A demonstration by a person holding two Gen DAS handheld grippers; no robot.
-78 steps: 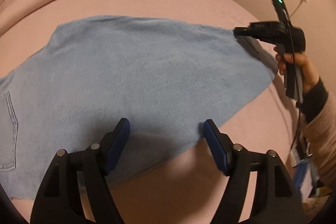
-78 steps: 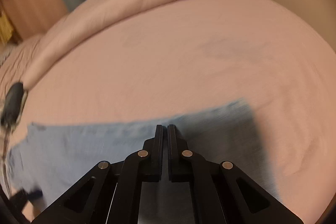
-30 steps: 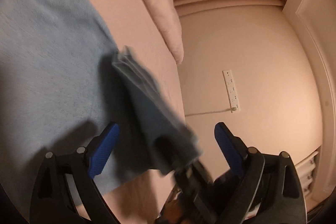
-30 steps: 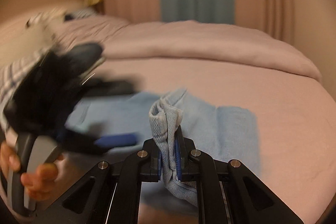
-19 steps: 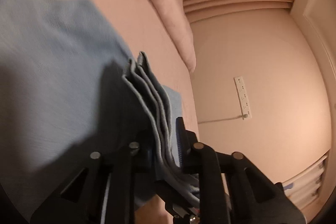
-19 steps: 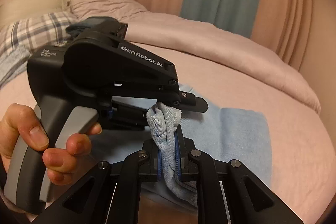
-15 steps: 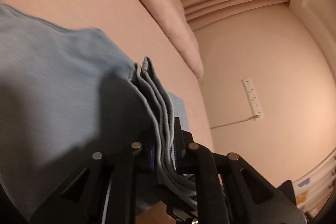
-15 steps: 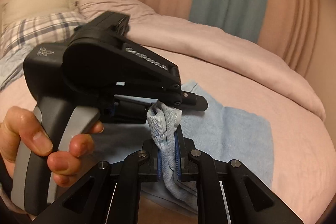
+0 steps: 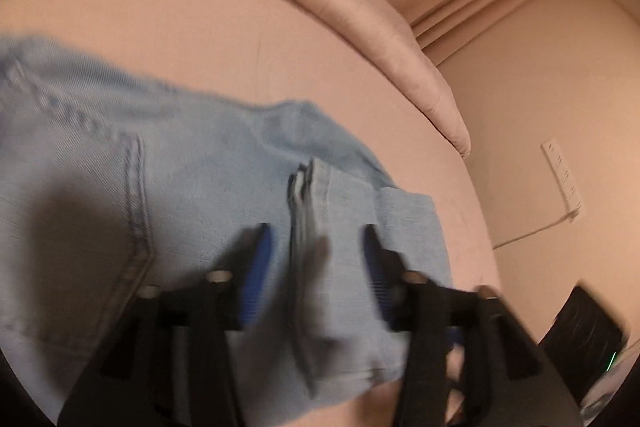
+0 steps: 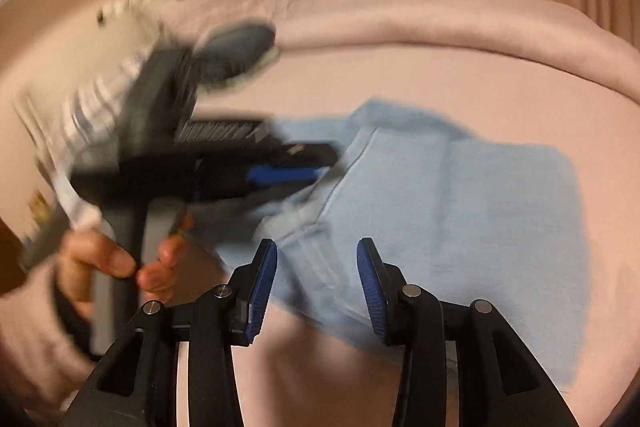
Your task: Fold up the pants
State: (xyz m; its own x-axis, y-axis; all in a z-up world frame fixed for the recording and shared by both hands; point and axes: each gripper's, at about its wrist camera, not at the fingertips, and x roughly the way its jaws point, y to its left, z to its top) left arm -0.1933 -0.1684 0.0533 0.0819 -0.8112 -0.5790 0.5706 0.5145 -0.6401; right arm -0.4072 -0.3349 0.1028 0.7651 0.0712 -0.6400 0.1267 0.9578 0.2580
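Both tools, left tool (image 9: 316,263) and right tool (image 10: 316,283), have just opened, jaws apart, releasing the pants (image 10: 460,203) hem onto the bed (image 10: 440,75); fold laid.

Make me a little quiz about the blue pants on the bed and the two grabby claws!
1. True or false: the right gripper is squeezing the pants.
2. The pants lie on: A) a wooden floor B) a pink bed C) a chair.
3. Fill in: the pads on the left gripper are coloured ____.

Key: 1. False, its jaws stand apart and have just been opening, cloth loose between them. 2. B. 3. Blue.
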